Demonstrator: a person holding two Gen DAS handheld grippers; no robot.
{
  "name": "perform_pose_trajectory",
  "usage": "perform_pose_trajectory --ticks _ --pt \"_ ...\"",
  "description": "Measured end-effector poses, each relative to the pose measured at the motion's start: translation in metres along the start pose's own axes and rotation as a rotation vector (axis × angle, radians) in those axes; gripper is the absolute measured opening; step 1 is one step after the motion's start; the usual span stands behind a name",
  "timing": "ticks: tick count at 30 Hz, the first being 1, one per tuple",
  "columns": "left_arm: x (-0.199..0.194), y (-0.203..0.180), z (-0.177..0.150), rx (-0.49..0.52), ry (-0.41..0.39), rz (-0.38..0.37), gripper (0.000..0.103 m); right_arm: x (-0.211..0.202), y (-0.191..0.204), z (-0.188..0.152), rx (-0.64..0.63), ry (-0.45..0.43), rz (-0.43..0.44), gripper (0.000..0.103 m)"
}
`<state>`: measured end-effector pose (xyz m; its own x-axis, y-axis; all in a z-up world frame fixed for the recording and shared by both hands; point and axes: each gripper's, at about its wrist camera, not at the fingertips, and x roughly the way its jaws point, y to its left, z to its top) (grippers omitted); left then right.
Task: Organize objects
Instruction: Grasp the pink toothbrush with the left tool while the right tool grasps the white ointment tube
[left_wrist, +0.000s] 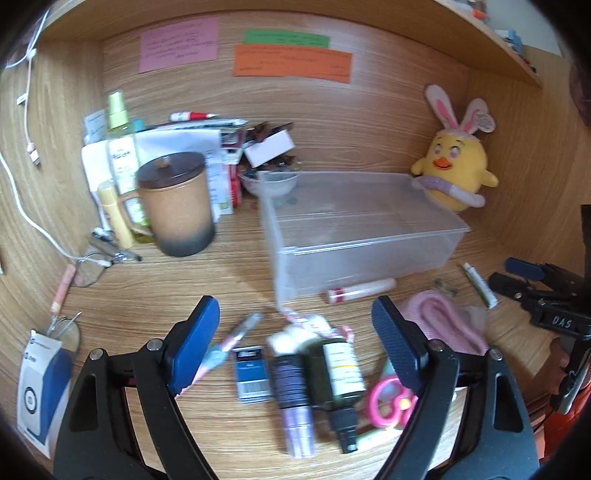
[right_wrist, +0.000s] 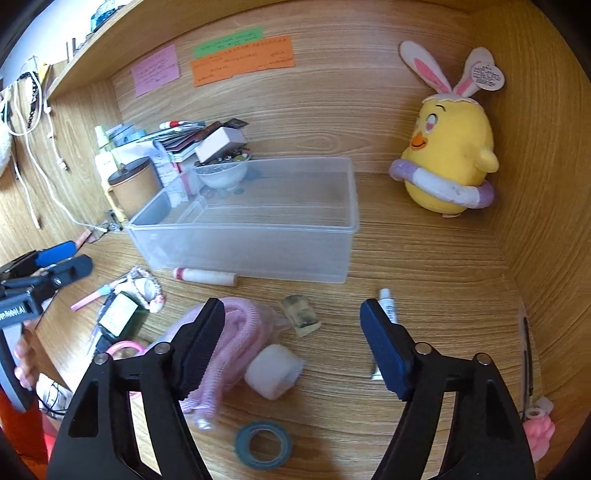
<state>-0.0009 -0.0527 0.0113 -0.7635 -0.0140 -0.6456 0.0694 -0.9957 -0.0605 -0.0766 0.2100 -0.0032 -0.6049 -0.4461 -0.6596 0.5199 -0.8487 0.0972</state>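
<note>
Yellow plush chick (right_wrist: 448, 147), clear bin (right_wrist: 258, 221), pink scissors (left_wrist: 388, 402)

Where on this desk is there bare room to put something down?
Bare wood lies between the clear bin and the plush chick. The bin looks empty. It is crowded around the pink cloth, scissors and bottles.

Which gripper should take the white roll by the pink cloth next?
Right gripper: the white roll lies just ahead between its open jaws. Left gripper hangs over the bottles instead.
</note>
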Motion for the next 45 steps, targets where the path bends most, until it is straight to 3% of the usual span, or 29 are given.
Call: perform_pose_trajectory --ticks 7,13,19,25,29,33,39,45 --pt "0.015 0.042 -0.017 -0.015 0.093 0.137 0.076 0.008 -0.027 -0.006 0.030 0.043 -0.071 0.058" --pt "0.037 0.063 -0.038 -0.036 0.194 0.141 0.061 0.022 -0.043 -0.013 0.062 0.098 -0.092 0.052" --pt "0.056 0.069 -0.039 -0.026 0.230 0.120 0.053 0.035 -0.047 -0.017 0.070 0.142 -0.092 0.043" --pt "0.066 0.067 -0.039 -0.025 0.242 0.067 0.043 0.049 -0.048 -0.018 0.071 0.182 -0.123 0.030" --pt "0.066 0.062 -0.043 0.009 0.231 0.075 0.035 0.057 -0.051 -0.018 0.078 0.199 -0.139 0.021" --pt "0.063 0.057 -0.046 0.031 0.218 0.071 0.019 0.061 -0.050 -0.018 0.066 0.196 -0.155 0.016" --pt "0.059 0.059 -0.048 0.009 0.207 0.067 0.018 0.060 -0.047 -0.017 0.069 0.180 -0.154 0.016" --pt "0.039 0.066 -0.032 -0.039 0.140 0.069 0.017 0.032 -0.041 -0.006 0.053 0.097 -0.160 0.016"
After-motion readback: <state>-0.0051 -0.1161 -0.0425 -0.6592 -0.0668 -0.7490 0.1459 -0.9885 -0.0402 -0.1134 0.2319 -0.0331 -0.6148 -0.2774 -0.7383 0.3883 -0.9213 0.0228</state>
